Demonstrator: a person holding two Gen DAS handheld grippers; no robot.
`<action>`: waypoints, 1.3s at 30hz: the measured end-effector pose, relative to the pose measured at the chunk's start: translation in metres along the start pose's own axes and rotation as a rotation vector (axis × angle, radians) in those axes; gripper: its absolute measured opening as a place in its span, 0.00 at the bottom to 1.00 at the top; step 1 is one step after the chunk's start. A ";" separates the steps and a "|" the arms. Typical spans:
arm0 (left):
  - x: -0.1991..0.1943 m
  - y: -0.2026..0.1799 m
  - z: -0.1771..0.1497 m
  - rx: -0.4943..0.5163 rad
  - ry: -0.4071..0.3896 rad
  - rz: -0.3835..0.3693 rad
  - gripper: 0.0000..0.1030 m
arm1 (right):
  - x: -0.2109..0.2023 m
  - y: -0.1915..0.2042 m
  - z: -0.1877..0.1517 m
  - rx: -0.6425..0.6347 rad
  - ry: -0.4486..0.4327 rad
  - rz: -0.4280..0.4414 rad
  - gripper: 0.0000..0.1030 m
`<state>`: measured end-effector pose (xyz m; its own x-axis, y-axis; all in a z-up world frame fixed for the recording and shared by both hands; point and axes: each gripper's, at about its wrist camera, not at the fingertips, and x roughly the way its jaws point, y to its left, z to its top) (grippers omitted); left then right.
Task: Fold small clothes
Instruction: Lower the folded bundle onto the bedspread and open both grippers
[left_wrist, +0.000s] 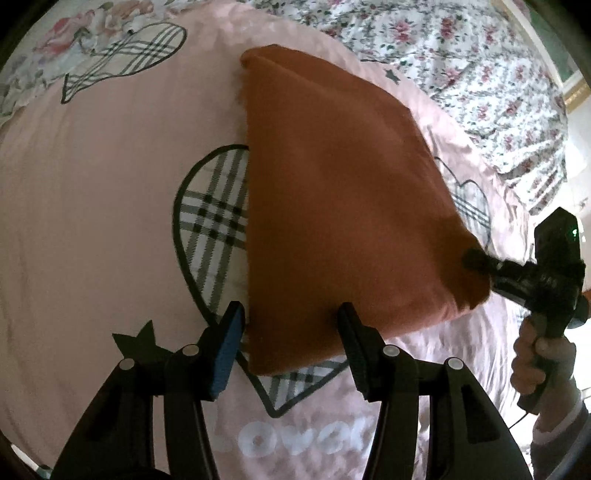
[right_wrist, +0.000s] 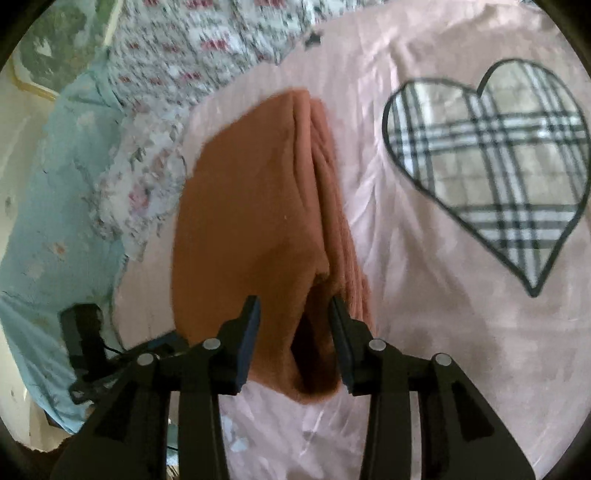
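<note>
A folded rust-orange garment (left_wrist: 332, 206) lies on a pink bed cover (left_wrist: 92, 221). My left gripper (left_wrist: 291, 325) stands open over its near edge: one finger is just off the cloth's left side and the other is above the fabric. My right gripper (left_wrist: 476, 260) reaches in from the right and meets the garment's right corner. In the right wrist view the garment (right_wrist: 243, 221) shows stacked layers with a ribbed edge, and my right gripper (right_wrist: 293, 314) has those layers filling the gap between its pads.
The pink cover carries plaid hearts (right_wrist: 491, 166) and white lettering (left_wrist: 303, 439). A floral quilt (left_wrist: 461, 66) lies bunched at the far side, with light blue bedding (right_wrist: 48, 221) beside it. A hand (left_wrist: 535, 365) holds the right gripper's handle. A black device with a cable (right_wrist: 85, 339) sits at the bed's edge.
</note>
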<state>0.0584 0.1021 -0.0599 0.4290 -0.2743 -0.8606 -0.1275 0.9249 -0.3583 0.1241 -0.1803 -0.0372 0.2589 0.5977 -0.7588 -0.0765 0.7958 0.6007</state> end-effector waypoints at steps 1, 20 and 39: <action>0.000 0.000 0.001 -0.005 -0.002 0.006 0.51 | -0.002 0.003 -0.001 -0.008 -0.013 0.002 0.04; 0.002 -0.001 -0.010 0.064 0.008 0.063 0.50 | -0.004 -0.025 -0.017 0.004 -0.068 -0.085 0.07; 0.024 -0.029 0.002 0.147 0.012 -0.084 0.50 | 0.032 -0.004 0.036 -0.034 -0.089 -0.085 0.00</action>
<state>0.0742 0.0696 -0.0699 0.4221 -0.3543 -0.8345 0.0404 0.9269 -0.3731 0.1673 -0.1674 -0.0550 0.3499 0.5184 -0.7803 -0.0833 0.8469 0.5252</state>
